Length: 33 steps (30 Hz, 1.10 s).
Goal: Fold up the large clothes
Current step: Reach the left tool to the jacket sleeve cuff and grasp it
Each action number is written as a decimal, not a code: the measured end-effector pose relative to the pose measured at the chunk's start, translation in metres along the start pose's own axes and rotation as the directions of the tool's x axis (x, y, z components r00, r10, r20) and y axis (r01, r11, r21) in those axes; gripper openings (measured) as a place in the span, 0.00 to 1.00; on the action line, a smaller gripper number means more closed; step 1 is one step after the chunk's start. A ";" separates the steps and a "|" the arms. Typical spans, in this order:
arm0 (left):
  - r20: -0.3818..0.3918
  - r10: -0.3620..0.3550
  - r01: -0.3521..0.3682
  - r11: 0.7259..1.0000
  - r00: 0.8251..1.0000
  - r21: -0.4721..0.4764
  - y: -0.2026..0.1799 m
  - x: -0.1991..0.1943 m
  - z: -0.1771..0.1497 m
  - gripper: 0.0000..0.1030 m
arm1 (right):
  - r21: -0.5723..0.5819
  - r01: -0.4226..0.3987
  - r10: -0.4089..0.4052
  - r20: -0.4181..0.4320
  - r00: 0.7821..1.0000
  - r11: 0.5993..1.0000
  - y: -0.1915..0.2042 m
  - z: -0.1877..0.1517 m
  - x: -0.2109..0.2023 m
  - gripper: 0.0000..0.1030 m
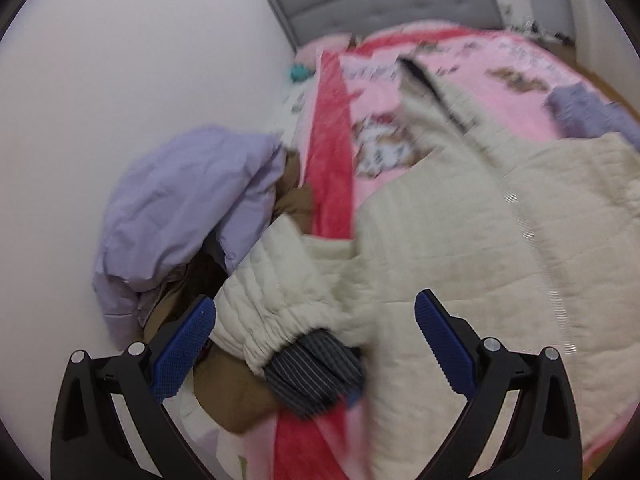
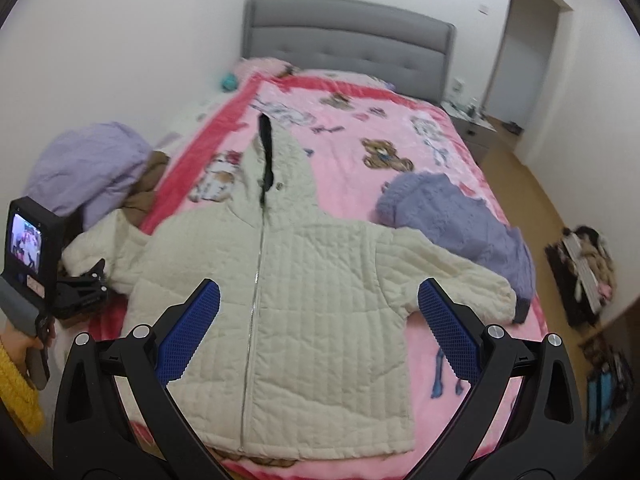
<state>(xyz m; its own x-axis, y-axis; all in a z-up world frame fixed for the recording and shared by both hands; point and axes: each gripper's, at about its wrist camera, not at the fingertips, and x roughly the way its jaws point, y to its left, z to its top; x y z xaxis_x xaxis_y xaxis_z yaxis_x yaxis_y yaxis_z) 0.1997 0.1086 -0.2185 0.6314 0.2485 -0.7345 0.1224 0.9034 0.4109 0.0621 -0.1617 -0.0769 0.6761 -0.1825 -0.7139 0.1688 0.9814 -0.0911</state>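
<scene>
No words, labels or numbers can be read anywhere. The pink blanket (image 2: 352, 168) bears printed marks — too blurred to make out.

The quilted jacket (image 2: 320, 292) lies flat on the bed (image 2: 440, 184), front up, hood (image 2: 276, 176) toward the headboard (image 2: 344, 40) and hem toward the near edge. One sleeve (image 2: 452, 280) reaches right, its cuff beside the fleece garment (image 2: 460, 220), which lies right of the jacket near the bed's right edge. The other sleeve (image 1: 280, 292) reaches left over the bed's left edge, its cuff (image 1: 312, 368) between the left tongs (image 1: 316, 344) (both jaws apart, none touching it). A heap of clothes (image 2: 88, 168) sits left of the bed against the wall. The right tongs (image 2: 320, 332) hang above the jacket's lower body. A nightstand (image 2: 472, 128) stands right of the headboard.
</scene>
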 end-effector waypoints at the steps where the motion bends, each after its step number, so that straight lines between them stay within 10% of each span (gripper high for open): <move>1: -0.031 -0.008 0.008 1.000 0.999 -0.009 0.005 0.022 0.001 0.95 | 0.008 0.008 -0.008 0.000 1.000 1.000 0.007 0.000 0.004 0.92; 9: -0.159 -0.004 0.004 1.000 0.987 -0.004 0.007 0.103 -0.005 0.95 | -0.045 0.052 -0.056 -0.103 0.993 0.998 0.057 0.001 0.044 0.92; 16: -0.125 0.050 -0.044 0.998 0.991 0.051 -0.012 0.108 0.000 0.95 | -0.045 0.033 -0.040 -0.165 0.985 0.998 0.077 0.002 0.067 0.92; 23: -0.251 0.188 -0.166 0.980 0.949 0.107 -0.014 0.144 0.002 0.95 | -0.079 0.001 -0.018 -0.210 0.977 0.997 0.090 0.001 0.081 0.92; 26: -0.274 0.198 -0.191 0.980 0.941 0.053 0.000 0.145 0.003 0.66 | -0.090 -0.013 -0.006 -0.214 0.977 0.996 0.094 0.003 0.083 0.92; 33: -0.292 0.024 -0.067 0.988 0.956 -0.139 0.028 0.137 0.003 0.34 | -0.098 -0.036 0.014 -0.211 0.977 0.995 0.093 0.006 0.086 0.92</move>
<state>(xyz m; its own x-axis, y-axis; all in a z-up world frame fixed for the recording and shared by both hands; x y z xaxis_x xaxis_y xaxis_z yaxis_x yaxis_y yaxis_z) 0.2916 0.1671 -0.3058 0.3828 0.3611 -0.8503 -0.0276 0.9245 0.3802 0.1403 -0.0862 -0.1424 0.5122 -0.1520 -0.8453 0.0735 0.9884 -0.1332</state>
